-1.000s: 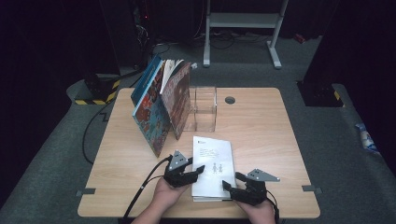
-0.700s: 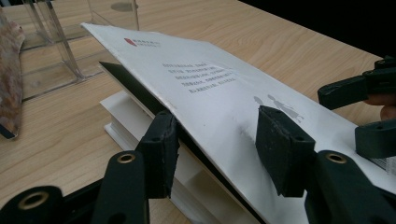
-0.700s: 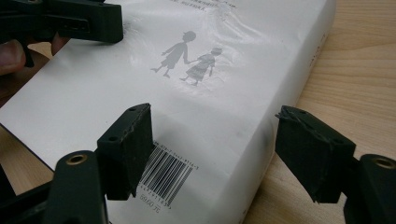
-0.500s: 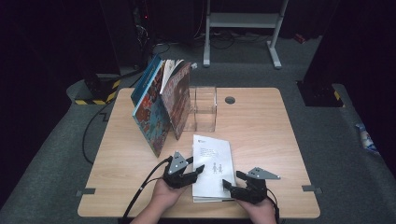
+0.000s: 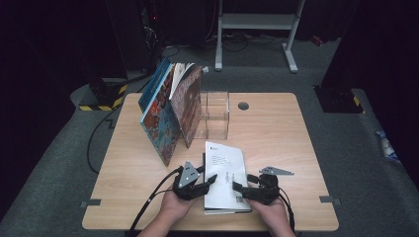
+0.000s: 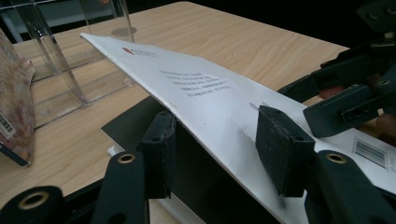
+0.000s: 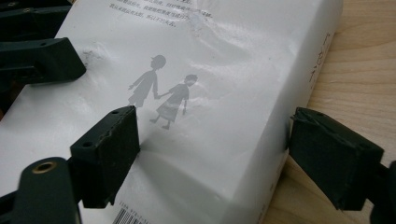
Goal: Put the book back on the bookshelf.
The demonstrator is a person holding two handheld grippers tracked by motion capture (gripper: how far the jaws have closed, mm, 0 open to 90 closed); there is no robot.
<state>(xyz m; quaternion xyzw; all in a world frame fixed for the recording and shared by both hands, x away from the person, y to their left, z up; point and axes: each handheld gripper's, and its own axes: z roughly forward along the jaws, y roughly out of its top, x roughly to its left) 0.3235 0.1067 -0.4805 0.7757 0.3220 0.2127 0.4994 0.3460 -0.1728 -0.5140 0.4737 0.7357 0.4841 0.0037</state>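
Note:
A white paperback [image 5: 225,165] lies flat near the table's front edge, its cover showing two small grey figures [image 7: 163,95]. My left gripper [image 5: 207,176] comes in from the book's left. Its jaws stand apart, and the raised cover [image 6: 201,88] slants between them without being pinched. One pad [image 6: 159,149] sits under the cover edge and the other pad [image 6: 282,154] above it. My right gripper [image 5: 242,184] faces it from the right and its jaws have just been opening. One pad [image 7: 109,149] hovers over the cover, the other pad [image 7: 334,156] is past the book's side edge.
Two picture books [image 5: 170,111] lean upright at the back left against a clear acrylic stand [image 5: 216,116]. A cable hole [image 5: 242,105] is in the wooden table [image 5: 281,143]. A metal frame [image 5: 257,22] stands on the floor beyond.
My right gripper's jaws have spread wider and that hand has shifted slightly. The left gripper has stayed at the book's left edge with the cover lifted a little.

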